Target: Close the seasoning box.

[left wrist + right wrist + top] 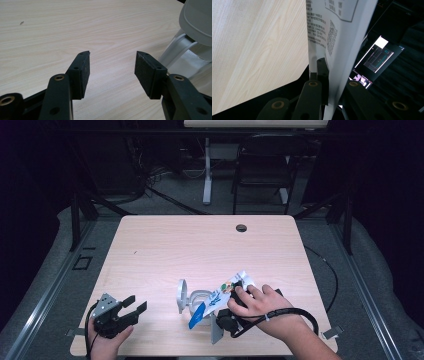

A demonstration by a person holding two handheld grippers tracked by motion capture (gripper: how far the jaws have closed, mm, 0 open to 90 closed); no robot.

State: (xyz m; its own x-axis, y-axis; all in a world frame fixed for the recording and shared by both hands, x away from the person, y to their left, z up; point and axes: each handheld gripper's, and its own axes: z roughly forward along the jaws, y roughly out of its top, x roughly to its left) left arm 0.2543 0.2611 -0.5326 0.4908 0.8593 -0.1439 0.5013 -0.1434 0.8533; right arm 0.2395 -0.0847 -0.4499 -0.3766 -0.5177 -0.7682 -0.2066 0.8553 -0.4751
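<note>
Your right gripper (235, 296) fingers clamp the white packet (220, 299) beside the grey container (192, 301); left gripper (134, 306) fingers spread, empty.

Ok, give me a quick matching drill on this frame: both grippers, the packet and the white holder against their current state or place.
Things:
1. left gripper
2. right gripper
3. packet
4. white holder

States:
A. clamped between jaws, tilted over the table
B. open, nothing between its pads
C. stands on the table, between the two hands
D. shut on a thin printed pouch

Pairs: 1-B, 2-D, 3-A, 4-C
</note>
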